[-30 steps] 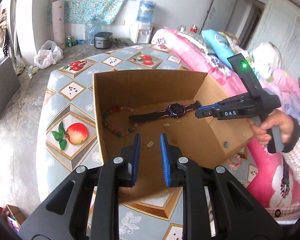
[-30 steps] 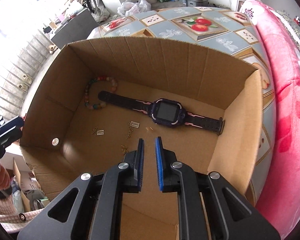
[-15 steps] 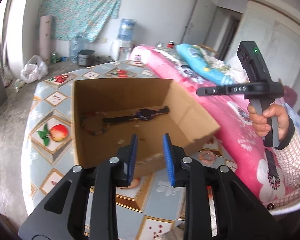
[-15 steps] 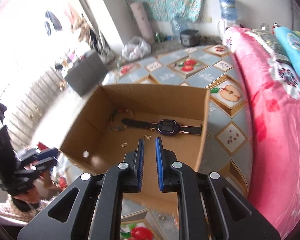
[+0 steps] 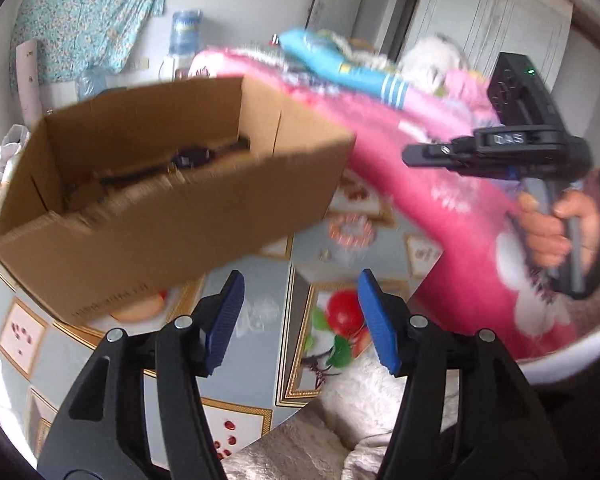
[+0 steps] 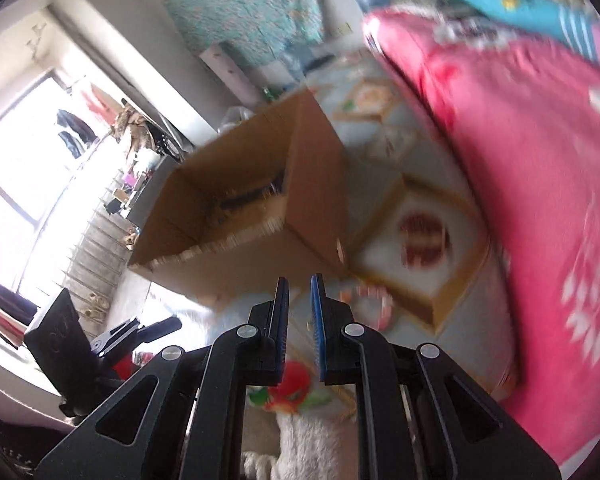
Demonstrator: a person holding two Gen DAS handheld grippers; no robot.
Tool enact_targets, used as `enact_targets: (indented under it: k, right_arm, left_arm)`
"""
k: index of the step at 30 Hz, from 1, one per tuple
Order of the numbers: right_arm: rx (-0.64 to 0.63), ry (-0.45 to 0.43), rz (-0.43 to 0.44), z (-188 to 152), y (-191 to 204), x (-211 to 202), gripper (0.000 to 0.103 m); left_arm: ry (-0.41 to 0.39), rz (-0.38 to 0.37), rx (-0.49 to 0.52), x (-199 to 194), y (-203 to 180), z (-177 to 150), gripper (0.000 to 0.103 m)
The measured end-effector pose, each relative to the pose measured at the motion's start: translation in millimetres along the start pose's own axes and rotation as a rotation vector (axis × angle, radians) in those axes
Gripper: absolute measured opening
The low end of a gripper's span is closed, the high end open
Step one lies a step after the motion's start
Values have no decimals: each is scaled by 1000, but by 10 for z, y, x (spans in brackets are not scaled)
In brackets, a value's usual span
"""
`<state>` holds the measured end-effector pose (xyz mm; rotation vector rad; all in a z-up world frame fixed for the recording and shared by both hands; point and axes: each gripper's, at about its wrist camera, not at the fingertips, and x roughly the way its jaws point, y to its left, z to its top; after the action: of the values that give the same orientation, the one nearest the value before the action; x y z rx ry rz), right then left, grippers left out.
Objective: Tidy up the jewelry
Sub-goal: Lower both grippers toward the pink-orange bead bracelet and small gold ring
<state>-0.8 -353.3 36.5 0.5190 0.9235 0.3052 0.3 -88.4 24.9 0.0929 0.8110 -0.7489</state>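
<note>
Left gripper (image 5: 300, 320): jaws had just been opening, stood wide, nothing between them, poised over the table (image 5: 260, 280) short of the box (image 5: 160, 220). Right gripper (image 6: 299, 320): jaws narrow, near shut, a thin gap only, nothing held; in the left view it hung well out to the right, gripped by a hand (image 5: 548, 224) over the pink bedding (image 5: 440, 184). Box: open-topped cardboard, standing on the fruit-patterned table; a watch (image 5: 192, 158) lay on its floor, and blurred beads seemed to lie beside it, not surely told. Bracelet (image 5: 350, 230): a pale ring with red marks, blurred, on the table just right of the box, between box and bedding; in the right view it sat just past the fingertips (image 6: 364, 300). Step, as judged: both grippers stood clear of the box, with a piece left outside to fetch; sorting partly done. Next move, as judged: the open left gripper or the right would need to come down over the bracelet, the right first widening, then close across its rim. Edges: the table's curved rim ran close below the left gripper, with a white fluffy cloth (image 5: 340, 420) beyond it; the box wall stood near on one side and bedding on the other, leaving a narrow lane around the bracelet. Open room lay above the table.
</note>
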Motion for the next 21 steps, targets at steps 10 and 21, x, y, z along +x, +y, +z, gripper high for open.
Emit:
enact_targets:
  k: [10, 21]
  right_arm:
    - [-16, 167, -19, -248, 3, 625, 12]
    - [-200, 182, -166, -205, 317, 879, 12]
  left_arm:
    - [151, 185, -15, 444, 8, -127, 69]
    - [222, 405, -150, 369, 321, -150, 84]
